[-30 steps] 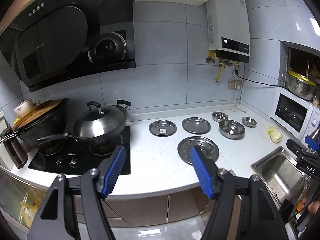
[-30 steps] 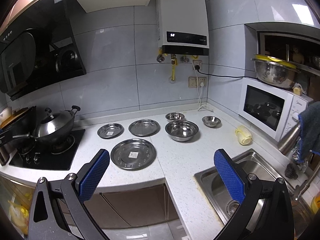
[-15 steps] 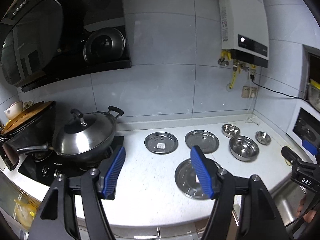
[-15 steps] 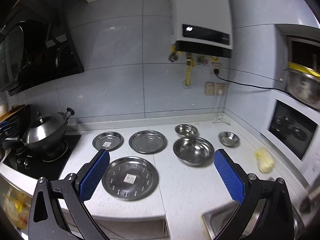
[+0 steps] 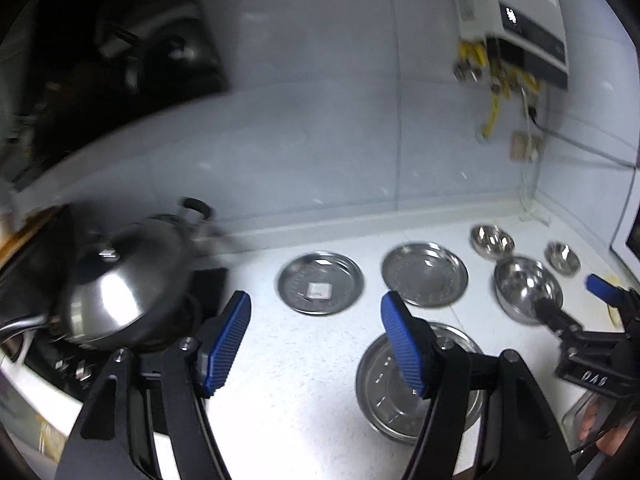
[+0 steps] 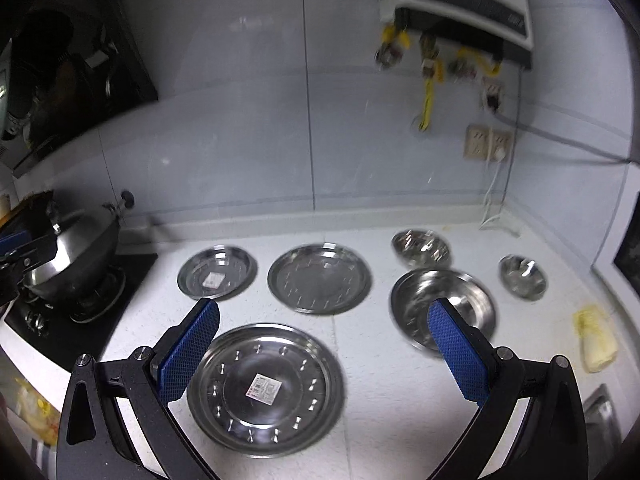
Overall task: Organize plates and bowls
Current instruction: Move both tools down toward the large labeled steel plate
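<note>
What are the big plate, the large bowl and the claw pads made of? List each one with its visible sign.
Big plate: looks like polished stainless steel; mirror glare, pressed dimples, paper sticker at centre.
Large bowl: the same shiny metal, by its bright reflections; blurred.
Right claw pads: blue, matte, cross-hatched, probably rubber or soft plastic.

Six steel pieces lie right way up and apart from one another on the white counter. The largest plate (image 6: 266, 390) sits nearest the front edge, a paper label at its centre. Behind it, side by side, are a small plate (image 6: 217, 272) with a label and a medium plate (image 6: 319, 278) without one. To their right stands a large bowl (image 6: 442, 306), with a small bowl (image 6: 420, 245) behind it near the wall and another small bowl (image 6: 522, 277) off to its right.
</note>
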`<state>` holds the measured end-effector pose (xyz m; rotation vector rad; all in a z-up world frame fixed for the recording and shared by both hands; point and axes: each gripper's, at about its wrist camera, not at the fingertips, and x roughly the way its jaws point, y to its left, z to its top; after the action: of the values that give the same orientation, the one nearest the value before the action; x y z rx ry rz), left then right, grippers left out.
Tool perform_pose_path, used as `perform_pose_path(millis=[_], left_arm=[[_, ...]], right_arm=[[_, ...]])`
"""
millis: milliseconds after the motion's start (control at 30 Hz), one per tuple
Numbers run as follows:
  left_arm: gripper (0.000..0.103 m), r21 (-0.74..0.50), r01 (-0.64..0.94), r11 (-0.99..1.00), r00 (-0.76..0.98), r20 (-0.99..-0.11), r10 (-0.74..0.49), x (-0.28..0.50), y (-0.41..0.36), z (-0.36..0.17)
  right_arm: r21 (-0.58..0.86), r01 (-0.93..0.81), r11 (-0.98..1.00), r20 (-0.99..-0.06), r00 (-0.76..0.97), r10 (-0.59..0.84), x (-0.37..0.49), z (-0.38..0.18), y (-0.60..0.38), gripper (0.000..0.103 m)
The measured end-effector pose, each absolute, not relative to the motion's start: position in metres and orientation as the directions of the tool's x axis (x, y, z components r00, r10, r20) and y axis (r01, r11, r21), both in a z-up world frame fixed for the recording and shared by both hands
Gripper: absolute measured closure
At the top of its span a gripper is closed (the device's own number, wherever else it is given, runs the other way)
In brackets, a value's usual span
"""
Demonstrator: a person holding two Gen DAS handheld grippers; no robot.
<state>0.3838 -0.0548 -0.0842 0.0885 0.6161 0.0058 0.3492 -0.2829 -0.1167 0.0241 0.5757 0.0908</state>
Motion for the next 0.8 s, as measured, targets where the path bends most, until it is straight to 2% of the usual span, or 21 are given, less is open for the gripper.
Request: perform_pose_path(millis=[100,200,333,533,767,800], left_arm=[[0.037,0.075,0.119,0.99,0.731,-0.681,-0.036,0.422,-0.062,-0.127],[0.037,0.082,0.194,0.978,0.606,-0.794,-0.054,0.455,-0.075,-0.175],[0.037,0.01,0.242,0.97,0.419,-0.903,-0.096,0.481,-0.089,-0.23],[0.037,-0.03,0.195,0.98,0.28,-0.956,-0.085,0.506,-0.101,-0.265],[0.037,-0.034,0.123,0.992,0.168,-0.984,-0.055,0.525,-0.096,-0.289],[0.037,-0.026,0.122,0.992,0.148,-0.988,-0.044,0.526,-0.097,-0.293]], right_arm=[[0.031,-0.074,0.997,-0.609,0.789,0.078,0.373,-0.153,-0.272,0.001],[0.014,-0.058,0.998,-0.703,0.71,0.051,0.394,-0.191,-0.266,0.001],[0.015,-0.027,1.0,-0.795,0.606,0.028,0.413,-0.224,-0.273,0.001],[0.009,-0.039,0.999,-0.868,0.496,0.027,0.44,-0.255,-0.286,0.001],[0.026,-0.107,0.994,-0.907,0.416,0.069,0.461,-0.277,-0.282,0.001],[0.028,-0.116,0.993,-0.915,0.397,0.072,0.463,-0.282,-0.281,0.008]])
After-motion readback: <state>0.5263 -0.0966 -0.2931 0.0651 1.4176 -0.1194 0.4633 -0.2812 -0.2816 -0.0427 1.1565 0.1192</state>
